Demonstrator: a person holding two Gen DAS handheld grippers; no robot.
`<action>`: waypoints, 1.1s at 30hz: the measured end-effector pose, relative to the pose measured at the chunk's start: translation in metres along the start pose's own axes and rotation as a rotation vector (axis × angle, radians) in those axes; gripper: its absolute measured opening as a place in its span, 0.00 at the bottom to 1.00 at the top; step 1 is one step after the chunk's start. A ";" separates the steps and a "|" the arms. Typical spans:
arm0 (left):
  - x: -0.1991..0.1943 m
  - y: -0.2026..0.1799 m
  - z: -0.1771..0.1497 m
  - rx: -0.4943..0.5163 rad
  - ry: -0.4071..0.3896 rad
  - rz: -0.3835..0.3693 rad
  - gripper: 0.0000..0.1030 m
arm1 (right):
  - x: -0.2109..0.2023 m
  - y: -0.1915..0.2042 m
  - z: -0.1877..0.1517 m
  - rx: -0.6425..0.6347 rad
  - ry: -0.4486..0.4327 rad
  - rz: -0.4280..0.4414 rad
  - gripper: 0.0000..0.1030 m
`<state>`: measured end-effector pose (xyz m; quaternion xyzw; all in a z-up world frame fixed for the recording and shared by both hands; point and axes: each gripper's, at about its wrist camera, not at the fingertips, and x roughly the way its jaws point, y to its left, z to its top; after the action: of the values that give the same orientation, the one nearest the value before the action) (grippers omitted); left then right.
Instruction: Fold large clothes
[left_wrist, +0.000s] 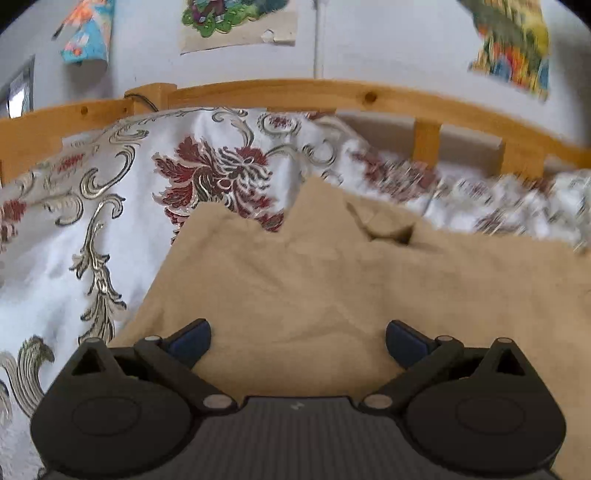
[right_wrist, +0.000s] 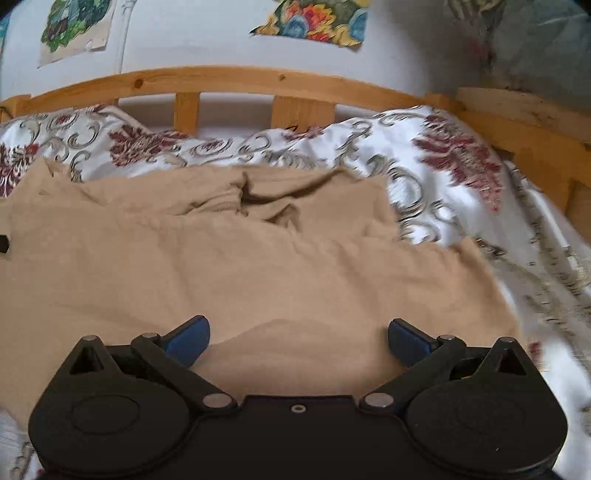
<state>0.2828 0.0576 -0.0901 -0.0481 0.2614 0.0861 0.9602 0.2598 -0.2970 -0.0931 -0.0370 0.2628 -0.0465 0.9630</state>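
- Large tan soft-knit garment (left_wrist: 332, 280) lies spread on a white bedspread with dark red and silver floral print (left_wrist: 122, 229), inside a pale pine bed frame (left_wrist: 280, 92) against a white wall.
- Left gripper (left_wrist: 298, 341): jaws spread wide, blue pads empty, hovering over the garment's near-left part. No cloth between the fingers.
- Right gripper (right_wrist: 298, 341): jaws likewise spread wide and empty, over the garment's near-right part, close to its right edge.
- Garment state: mostly flat, shallow wrinkles. Along the far edge the cloth looks doubled and bunched, with a dark gap in the folds (right_wrist: 273, 199); cannot tell whether that is a collar or a turned-in sleeve.
- Judgement: early to middle stage. Possibly one fold made at the far side; no compact stack yet.
- Left to do, as judged: grasp near edge or corners, fold across, square up.
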 end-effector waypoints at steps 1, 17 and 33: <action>-0.008 0.005 0.002 -0.028 -0.005 -0.022 1.00 | -0.010 -0.002 0.003 0.023 -0.008 0.015 0.99; -0.083 0.059 -0.040 -0.209 0.233 -0.046 1.00 | -0.094 -0.035 -0.033 0.511 0.245 0.129 0.99; -0.048 0.078 -0.028 -0.438 0.243 -0.263 0.99 | -0.074 -0.095 -0.055 0.813 0.071 0.000 0.70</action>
<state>0.2133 0.1232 -0.0936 -0.2979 0.3413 0.0090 0.8914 0.1615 -0.3857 -0.0945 0.3485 0.2563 -0.1480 0.8894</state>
